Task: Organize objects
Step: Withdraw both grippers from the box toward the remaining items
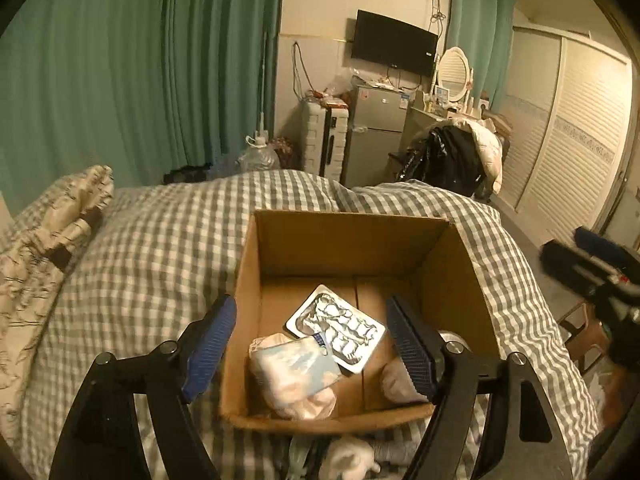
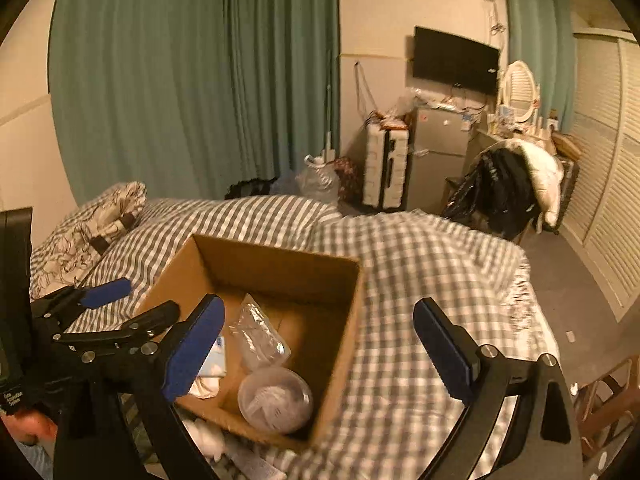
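An open cardboard box (image 1: 352,220) (image 2: 280,252) sits on a grey-and-white checked duvet (image 1: 160,240). Inside lie a silver blister pack (image 1: 336,328), a soft white-and-blue packet (image 1: 294,372) and a round clear tub (image 2: 276,400). In the right wrist view the blister pack (image 2: 260,332) looks clear. My left gripper (image 1: 312,346) hangs open over the box's near half, nothing between its pads. My right gripper (image 2: 320,352) is open above the box's right wall, holding nothing. The left gripper (image 2: 132,304) also shows at the box's left side in the right wrist view.
Small white fluffy items (image 1: 352,460) lie on the duvet in front of the box. A patterned pillow (image 1: 52,232) is at the far left. A wooden stool (image 2: 608,400) stands by the bed's right edge. A clothes-draped chair (image 1: 452,160) and a fridge (image 1: 372,136) stand beyond.
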Demonstrator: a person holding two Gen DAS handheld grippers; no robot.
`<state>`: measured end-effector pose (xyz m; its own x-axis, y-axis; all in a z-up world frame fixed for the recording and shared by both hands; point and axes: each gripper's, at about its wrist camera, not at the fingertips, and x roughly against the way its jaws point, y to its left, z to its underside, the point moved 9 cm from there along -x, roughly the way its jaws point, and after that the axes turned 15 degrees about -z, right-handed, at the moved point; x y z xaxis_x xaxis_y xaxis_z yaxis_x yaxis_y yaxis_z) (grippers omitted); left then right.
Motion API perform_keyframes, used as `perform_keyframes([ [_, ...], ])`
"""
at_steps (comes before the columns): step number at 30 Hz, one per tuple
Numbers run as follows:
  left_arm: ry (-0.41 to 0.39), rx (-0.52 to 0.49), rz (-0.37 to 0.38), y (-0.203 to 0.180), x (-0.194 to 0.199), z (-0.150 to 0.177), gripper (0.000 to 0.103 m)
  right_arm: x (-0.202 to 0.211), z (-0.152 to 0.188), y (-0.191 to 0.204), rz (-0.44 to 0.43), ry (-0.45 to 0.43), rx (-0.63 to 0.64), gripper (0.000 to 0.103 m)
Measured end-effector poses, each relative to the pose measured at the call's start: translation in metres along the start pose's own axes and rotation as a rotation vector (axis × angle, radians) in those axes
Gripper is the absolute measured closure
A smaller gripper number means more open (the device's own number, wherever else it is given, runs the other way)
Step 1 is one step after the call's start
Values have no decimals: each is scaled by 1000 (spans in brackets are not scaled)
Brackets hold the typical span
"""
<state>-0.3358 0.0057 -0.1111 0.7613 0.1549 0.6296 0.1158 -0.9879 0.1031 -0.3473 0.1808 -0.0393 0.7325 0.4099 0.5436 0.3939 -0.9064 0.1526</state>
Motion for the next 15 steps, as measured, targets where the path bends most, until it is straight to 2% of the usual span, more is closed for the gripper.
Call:
perform_keyframes([
  [4,-41,-17,-43,8,40,-3,13,41,-7,0,54,-19,12,7],
  [9,-83,4,-73,20,87,-5,12,95,-11,12,67,-50,37,6],
  [11,-102,13,-72,23,104,-2,12,111,-8,18,77,-54,49,6],
  [15,-135,7,-95,23,130,15,5,130,13,29,85,-46,67,2],
])
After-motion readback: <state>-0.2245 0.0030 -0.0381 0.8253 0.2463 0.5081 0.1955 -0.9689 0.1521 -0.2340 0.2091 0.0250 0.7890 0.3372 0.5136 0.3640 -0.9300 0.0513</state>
